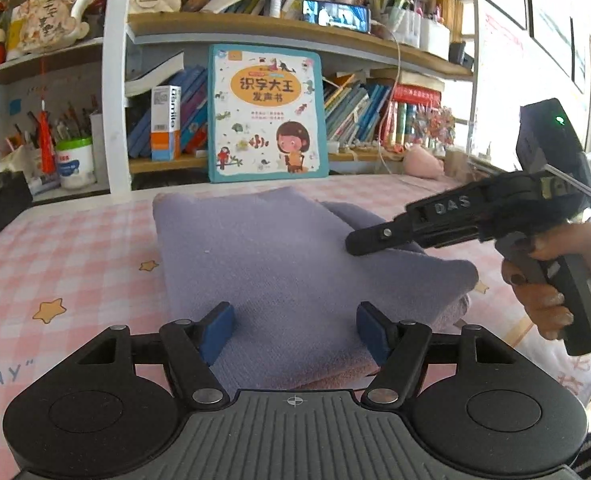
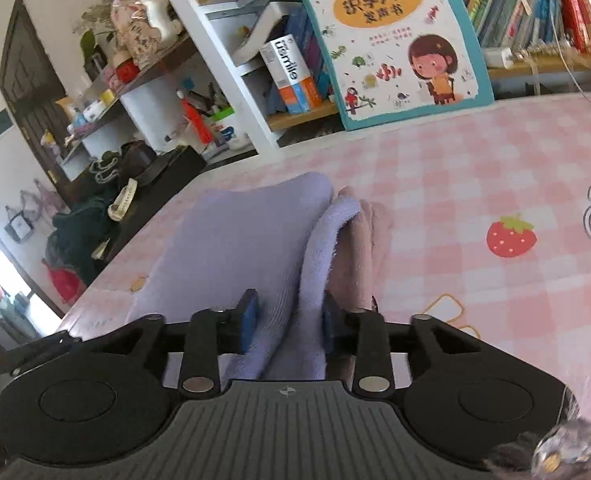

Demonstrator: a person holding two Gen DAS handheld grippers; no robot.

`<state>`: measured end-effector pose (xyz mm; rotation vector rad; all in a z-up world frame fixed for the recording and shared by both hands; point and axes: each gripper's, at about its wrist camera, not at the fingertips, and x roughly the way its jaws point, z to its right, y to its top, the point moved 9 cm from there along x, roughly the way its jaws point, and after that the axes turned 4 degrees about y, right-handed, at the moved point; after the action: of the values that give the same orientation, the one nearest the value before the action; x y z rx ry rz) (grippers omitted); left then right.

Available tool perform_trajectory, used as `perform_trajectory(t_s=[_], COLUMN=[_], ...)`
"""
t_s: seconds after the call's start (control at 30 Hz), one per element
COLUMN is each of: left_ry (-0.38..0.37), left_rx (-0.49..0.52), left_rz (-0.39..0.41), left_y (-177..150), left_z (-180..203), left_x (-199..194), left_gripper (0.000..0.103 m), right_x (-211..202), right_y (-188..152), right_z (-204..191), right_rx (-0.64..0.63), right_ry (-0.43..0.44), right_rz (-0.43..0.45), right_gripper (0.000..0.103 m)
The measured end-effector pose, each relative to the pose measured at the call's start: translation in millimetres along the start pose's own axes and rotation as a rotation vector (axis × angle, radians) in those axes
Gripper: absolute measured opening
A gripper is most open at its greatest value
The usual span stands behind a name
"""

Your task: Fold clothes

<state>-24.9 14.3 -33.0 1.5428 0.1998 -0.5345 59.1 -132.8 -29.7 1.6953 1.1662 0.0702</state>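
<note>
A: Left wrist view. The left tool (image 1: 293,330) hangs with its jaws spread over the near end of the purple garment (image 1: 279,264), nothing pinched between the blue pads (image 1: 217,330); why there?

B: Probably to steady or pick up the near hem; the garment lies folded into a block on the pink checked desk (image 1: 75,248), with a pinker layer showing beneath its near edge. The right tool (image 1: 359,242), held in a hand (image 1: 547,280), reaches in from the right so that its tip meets the garment's right-hand fold.

A: Right wrist view. What does the right tool (image 2: 289,322) hold?

B: A ridge of purple cloth (image 2: 315,248) rises between its half-closed jaws; whether the pads press it I cannot tell. A pink cloth (image 2: 369,240) lies just beside the ridge; the tool sits at that edge, I judge, to carry it across for another fold. A picture book (image 2: 395,36) leans against the shelves behind.
</note>
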Motion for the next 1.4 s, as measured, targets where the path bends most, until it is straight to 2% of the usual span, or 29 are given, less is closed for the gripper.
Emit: perform_trajectory(t_s=[0.03,0.13,0.2,0.27,0.4,0.5,0.6,0.8,0.87,0.93,1.07,1.2,1.27,1.4], left_ry=[-0.003,-0.007,-0.007,0.006,0.037,0.030,0.032,0.025,0.024,0.020,0.003,-0.023,-0.013,-0.060], left_rx=[-0.018,-0.073,-0.098,-0.095,-0.082,-0.099,-0.112,-0.128,-0.126,-0.128,-0.181,-0.235,-0.268,-0.366], left_rz=[0.007,0.053,0.077,0.080,0.085,0.086,0.080,0.072,0.069,0.062,0.037,-0.015,-0.057,-0.129], left_y=[2,11,16,18,20,21,21,23,23,24,27,22,16,7], left_z=[-2,-8,-11,-13,-17,-20,-23,-27,-28,-30,-40,-48,-53,-61], left_x=[-2,-11,-15,-16,-18,-20,-20,-21,-21,-20,-16,-4,6,27], left_gripper=[0.070,0.070,0.070,0.070,0.070,0.070,0.070,0.072,0.077,0.079,0.080,0.080,0.079,0.079], right_x=[-3,-9,-13,-24,-43,-31,-19,-23,-30,-34,-34,-31,-27,-19], right_y=[-1,-7,-9,-7,-5,-16,-30,-24,-20,-15,-14,-18,-20,-22], right_z=[-3,-10,-13,-25,-52,-38,-16,-12,-11,-6,9,24,30,34], right_rx=[-0.012,-0.027,-0.042,-0.106,-0.240,-0.236,-0.197,-0.167,-0.149,-0.128,-0.035,0.086,0.138,0.205], right_ry=[0.005,0.018,0.016,0.009,-0.023,-0.097,-0.113,-0.122,-0.128,-0.140,-0.106,-0.042,-0.018,0.042], right_rz=[-0.001,-0.007,-0.007,0.031,0.102,0.045,0.022,0.038,0.064,0.081,0.051,0.020,0.008,0.004], right_gripper=[0.045,0.044,0.022,0.013,0.013,0.013,0.018,0.036,0.061,0.077,0.078,0.078,0.078,0.069])
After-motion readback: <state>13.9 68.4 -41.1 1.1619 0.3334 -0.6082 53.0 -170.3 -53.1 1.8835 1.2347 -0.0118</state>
